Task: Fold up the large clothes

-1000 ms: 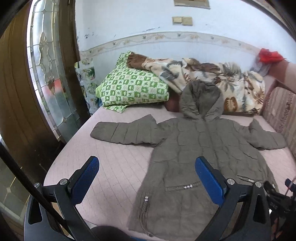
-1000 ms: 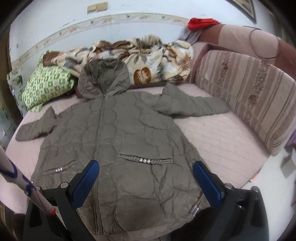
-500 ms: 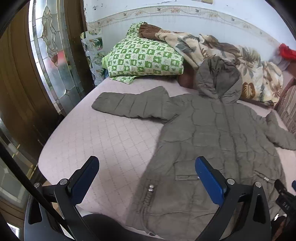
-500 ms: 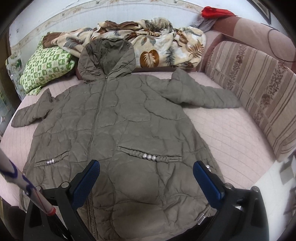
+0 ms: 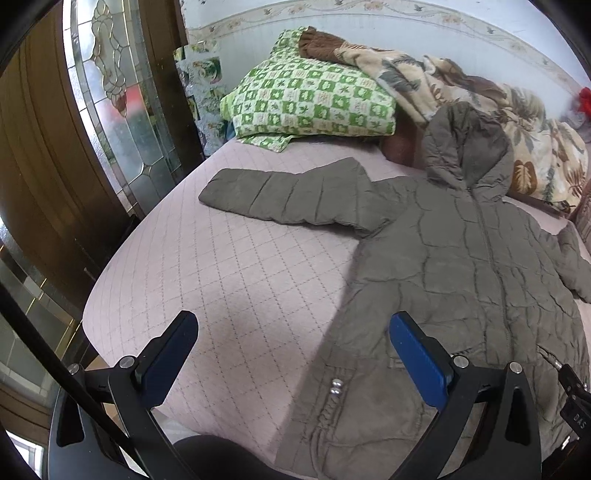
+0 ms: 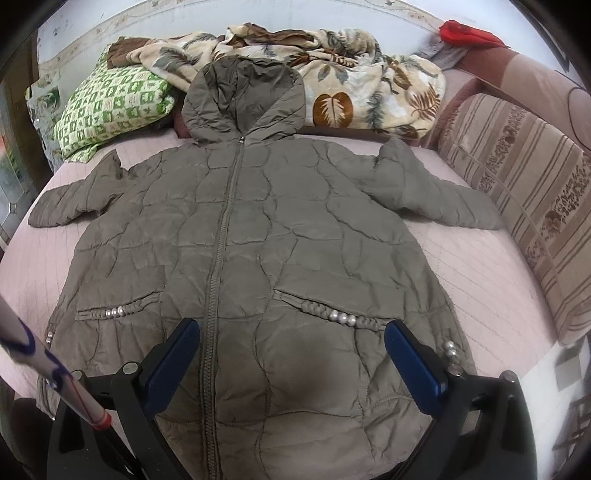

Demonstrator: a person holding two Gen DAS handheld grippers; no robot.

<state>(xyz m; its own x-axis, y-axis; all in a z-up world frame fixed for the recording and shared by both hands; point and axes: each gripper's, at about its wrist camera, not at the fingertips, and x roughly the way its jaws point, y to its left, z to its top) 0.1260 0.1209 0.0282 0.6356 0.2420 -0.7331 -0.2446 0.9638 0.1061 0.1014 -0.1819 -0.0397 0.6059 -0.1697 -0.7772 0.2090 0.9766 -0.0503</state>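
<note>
An olive quilted hooded coat (image 6: pixel 251 236) lies flat and zipped on the pink bed (image 6: pixel 472 266), hood toward the wall, both sleeves spread out. In the left wrist view the coat (image 5: pixel 461 266) fills the right side and its left sleeve (image 5: pixel 288 195) stretches across the bed (image 5: pixel 221 280). My left gripper (image 5: pixel 295 350) is open and empty above the bed's front left part, beside the coat's hem. My right gripper (image 6: pixel 291 350) is open and empty above the coat's lower front, near the zipper and the right pocket (image 6: pixel 332 314).
A green checked pillow (image 5: pixel 310 99) and a leaf-print blanket (image 6: pixel 354 81) lie at the head of the bed. A striped sofa back (image 6: pixel 524 192) borders the right side. A wooden door with stained glass (image 5: pixel 110 110) stands to the left. A red cloth (image 6: pixel 465 31) sits far right.
Both grippers have moved forward and lower toward the bed. The left view has swung left toward the coat's left sleeve. The coat has not moved. Both stay open.
</note>
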